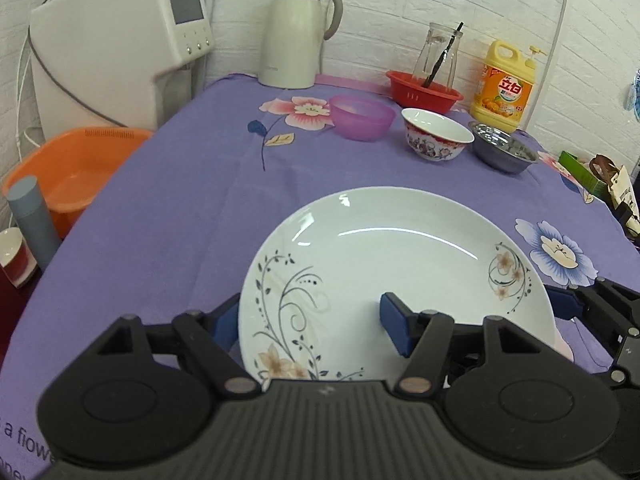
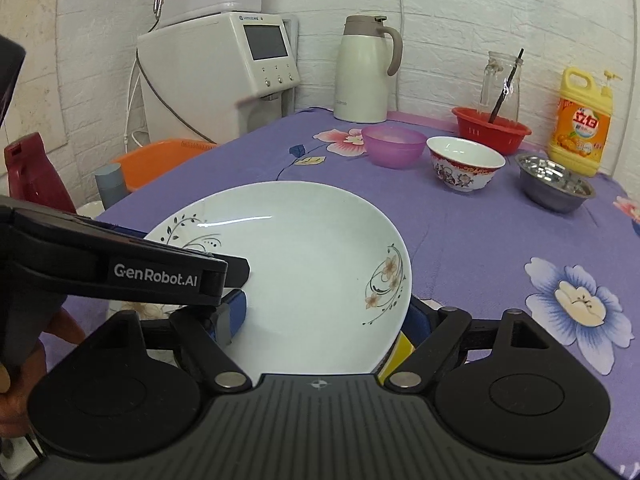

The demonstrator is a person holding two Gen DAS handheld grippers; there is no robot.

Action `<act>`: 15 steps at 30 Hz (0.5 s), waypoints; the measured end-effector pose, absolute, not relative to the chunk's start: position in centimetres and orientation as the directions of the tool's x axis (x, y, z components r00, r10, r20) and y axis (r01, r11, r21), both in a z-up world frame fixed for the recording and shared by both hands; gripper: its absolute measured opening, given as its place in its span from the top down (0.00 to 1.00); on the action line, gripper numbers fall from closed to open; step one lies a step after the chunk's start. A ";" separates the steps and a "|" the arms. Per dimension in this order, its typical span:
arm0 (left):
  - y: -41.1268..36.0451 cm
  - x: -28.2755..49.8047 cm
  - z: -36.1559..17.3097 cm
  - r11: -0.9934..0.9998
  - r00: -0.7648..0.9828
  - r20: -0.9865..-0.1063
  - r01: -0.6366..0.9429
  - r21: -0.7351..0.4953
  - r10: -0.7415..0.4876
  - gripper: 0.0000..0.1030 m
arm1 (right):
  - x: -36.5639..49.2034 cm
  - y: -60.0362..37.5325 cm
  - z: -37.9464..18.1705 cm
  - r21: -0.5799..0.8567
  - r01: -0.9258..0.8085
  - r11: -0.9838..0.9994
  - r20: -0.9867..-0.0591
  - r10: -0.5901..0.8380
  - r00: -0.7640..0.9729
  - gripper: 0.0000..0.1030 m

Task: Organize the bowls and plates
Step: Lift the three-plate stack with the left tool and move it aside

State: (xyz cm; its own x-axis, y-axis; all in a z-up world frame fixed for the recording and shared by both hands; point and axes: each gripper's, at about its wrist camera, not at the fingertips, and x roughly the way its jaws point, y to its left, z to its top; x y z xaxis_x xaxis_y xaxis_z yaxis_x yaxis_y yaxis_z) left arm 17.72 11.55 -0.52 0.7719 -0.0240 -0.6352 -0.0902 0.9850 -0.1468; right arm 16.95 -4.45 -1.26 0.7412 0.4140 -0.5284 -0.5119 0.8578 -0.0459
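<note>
A white plate with flower patterns (image 1: 392, 264) is held above the purple tablecloth. My left gripper (image 1: 308, 328) grips its near left rim, one blue pad under the rim and one on the plate's face. My right gripper (image 2: 328, 316) grips the plate (image 2: 304, 256) on its right rim, one pad on top and one below. The left gripper's arm also shows in the right wrist view (image 2: 120, 272). Behind stand a purple bowl (image 1: 362, 117), a red-patterned white bowl (image 1: 437, 134) and a steel bowl (image 1: 503, 153).
At the back are a cream thermos jug (image 1: 294, 32), a red basket (image 1: 424, 91) with a glass bottle, and a yellow detergent bottle (image 1: 505, 86). A white appliance (image 1: 120, 48) and an orange tub (image 1: 76, 168) stand left of the table. A yellow item (image 2: 398, 354) lies under the plate.
</note>
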 end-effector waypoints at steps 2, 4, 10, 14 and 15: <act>11.1 17.8 -0.7 0.990 0.777 -0.629 -0.085 -0.112 -0.004 0.39 | 17.3 -4.6 -1.6 -0.053 -0.494 0.868 -0.541 0.391 0.745 0.00; 10.6 17.8 -0.7 0.993 0.783 -0.622 -0.080 -0.082 0.012 0.38 | 17.9 -5.2 -1.9 -0.007 -0.502 0.865 -0.552 0.415 0.723 0.00; 10.9 17.4 0.9 0.992 0.829 -0.559 -0.077 -0.097 0.010 0.33 | 17.8 -6.0 -1.5 0.036 -0.506 0.862 -0.527 0.446 0.723 0.00; 10.7 17.8 2.1 0.992 0.845 -0.535 -0.070 -0.105 0.003 0.31 | 18.3 -8.0 -0.7 0.088 -0.453 0.887 -0.500 0.433 0.750 0.00; 10.7 18.0 2.3 0.991 0.844 -0.536 -0.066 -0.114 -0.006 0.31 | 18.4 -8.4 -0.6 0.094 -0.443 0.891 -0.498 0.428 0.754 0.00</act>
State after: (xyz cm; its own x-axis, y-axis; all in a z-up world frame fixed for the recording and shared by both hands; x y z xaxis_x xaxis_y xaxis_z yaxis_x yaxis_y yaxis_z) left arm 18.05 10.67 2.28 0.8443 -0.0055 -0.5358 -0.0657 0.9913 -0.1137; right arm 18.42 -8.38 -0.56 0.7543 0.4277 -0.4980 -0.4433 0.8914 0.0943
